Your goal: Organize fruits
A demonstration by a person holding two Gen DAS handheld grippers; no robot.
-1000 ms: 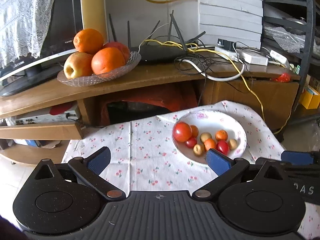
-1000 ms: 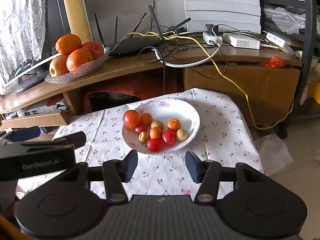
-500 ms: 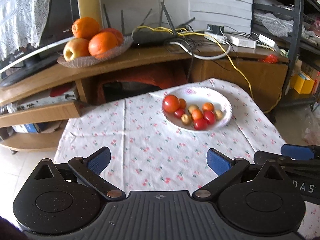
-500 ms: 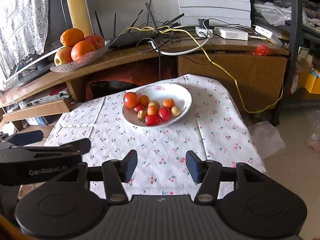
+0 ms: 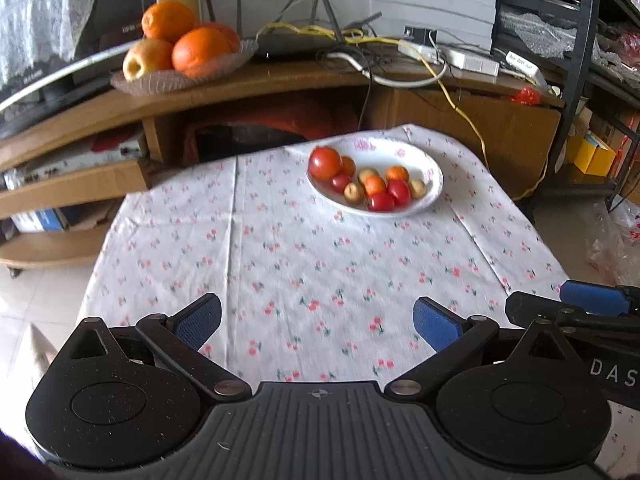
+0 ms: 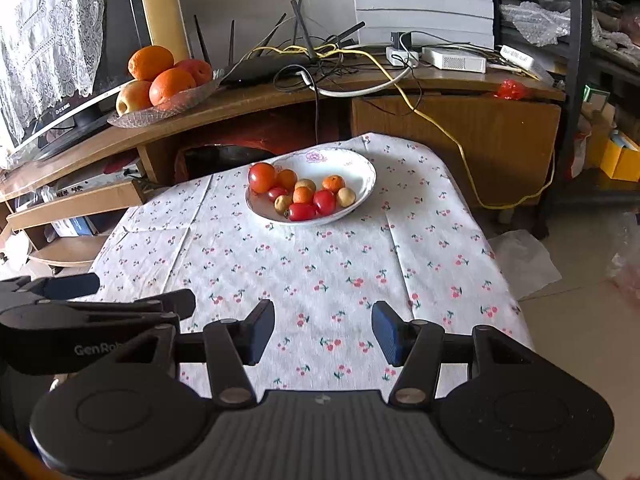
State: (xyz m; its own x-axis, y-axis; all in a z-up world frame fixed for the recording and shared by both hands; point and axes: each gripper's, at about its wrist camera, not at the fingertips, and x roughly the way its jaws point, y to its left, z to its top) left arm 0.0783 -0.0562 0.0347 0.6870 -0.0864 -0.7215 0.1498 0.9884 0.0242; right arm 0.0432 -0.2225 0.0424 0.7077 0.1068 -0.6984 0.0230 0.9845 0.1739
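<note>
A white flowered bowl (image 5: 434,178) (image 6: 366,172) sits at the far side of a small table with a cherry-print cloth (image 5: 304,272) (image 6: 320,264). It holds several small fruits: a big red tomato (image 5: 324,163) (image 6: 262,177), little oranges, red ones and tan ones. My left gripper (image 5: 316,322) hovers open over the near part of the cloth, nothing between its fingers. My right gripper (image 6: 323,332) is open too, beside it on the right, also empty. Both stand well back from the bowl.
A glass dish (image 5: 160,80) (image 6: 160,110) of oranges and apples rests on a wooden TV stand (image 5: 280,76) behind the table, with a router (image 6: 264,66), tangled cables and a monitor. A dark metal shelf (image 5: 580,40) stands at right. Tiled floor surrounds the table.
Both grippers have drawn back from the bowl, which now looks smaller and farther. More of the cloth shows in front. Both stay open.
</note>
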